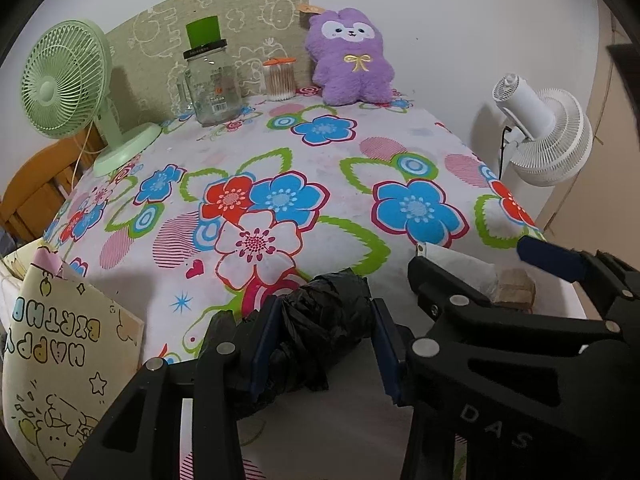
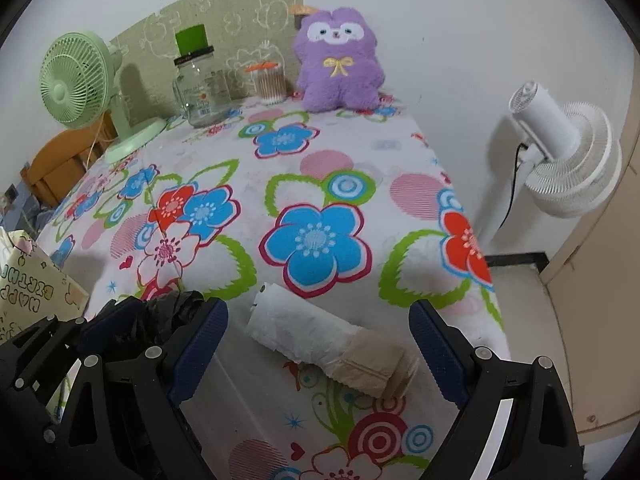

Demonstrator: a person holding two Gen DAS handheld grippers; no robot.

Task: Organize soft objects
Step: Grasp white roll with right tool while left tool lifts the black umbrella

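Note:
My left gripper (image 1: 323, 334) is shut on a black plastic bag roll (image 1: 320, 320), held just above the flowered cloth near the table's front. The black roll also shows in the right wrist view (image 2: 160, 316). My right gripper (image 2: 318, 348) is open, its jaws wide on either side of a white paper roll with brown napkins (image 2: 312, 340) lying on the cloth. That gripper also shows in the left wrist view (image 1: 472, 264), with the white roll (image 1: 460, 268) between its fingers. A purple plush toy (image 1: 352, 56) sits upright at the table's far edge.
The flowered tablecloth (image 1: 320, 160) covers the table. A green fan (image 1: 68, 92), a glass jar (image 1: 210, 80) and a cotton-swab tub (image 1: 279, 79) stand at the back left. A birthday gift bag (image 1: 60, 352) is front left. A white fan (image 1: 548, 136) stands right of the table.

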